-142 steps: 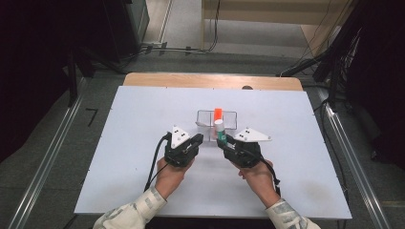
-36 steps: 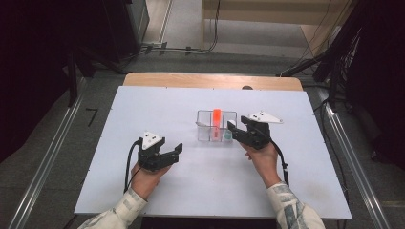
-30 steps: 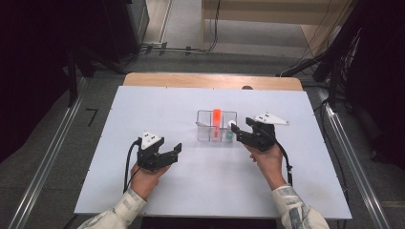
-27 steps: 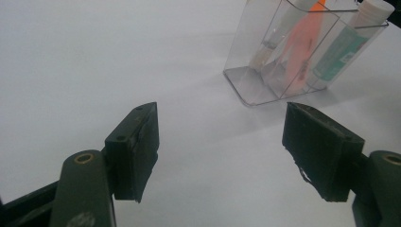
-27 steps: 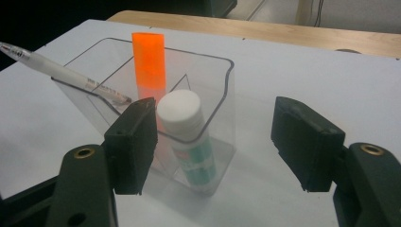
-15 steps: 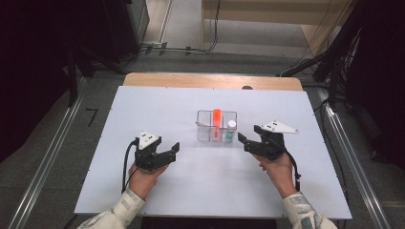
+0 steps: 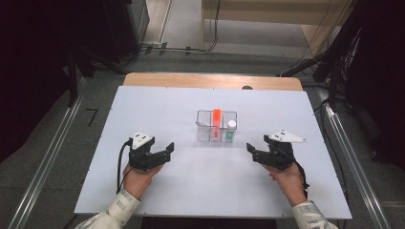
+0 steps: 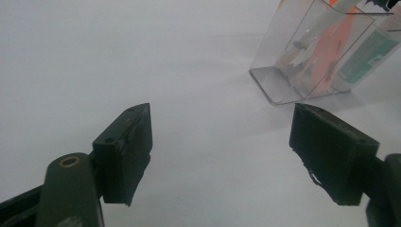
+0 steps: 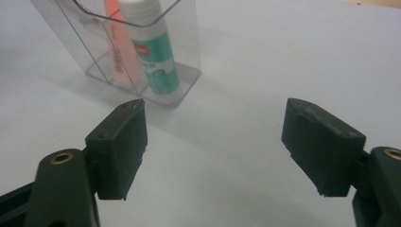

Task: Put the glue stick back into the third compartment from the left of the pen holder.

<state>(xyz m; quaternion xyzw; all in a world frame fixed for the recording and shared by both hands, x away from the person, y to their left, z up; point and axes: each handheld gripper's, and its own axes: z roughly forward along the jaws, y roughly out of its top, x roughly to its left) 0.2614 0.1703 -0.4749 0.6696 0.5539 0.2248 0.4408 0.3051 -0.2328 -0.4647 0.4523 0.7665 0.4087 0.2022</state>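
Observation:
A clear plastic organiser box (image 7: 205,133) stands mid-table. An orange marker (image 7: 217,117) stands upright in it, with a white-capped teal glue stick (image 7: 231,130) in the compartment to its right. My left gripper (image 7: 167,152) rests left of the box and points right. In the left gripper view the box (image 8: 283,71) lies beyond my left gripper (image 8: 220,123). My right gripper (image 7: 251,152) sits right of the box, apart from it. In the right gripper view the glue stick (image 9: 153,52) stands beyond my right gripper (image 9: 215,113). Both sets of jaws have just been opening and hold nothing.
The white table top (image 7: 157,109) has a wooden strip (image 7: 210,80) along its far edge. Metal rails (image 7: 45,162) run along the floor on both sides, and cables lie behind the table. A small pale item (image 7: 202,124) leans in the box's left compartment.
My right gripper has drawn back from the box, to the right and toward the near edge. The left gripper has stayed where it was.

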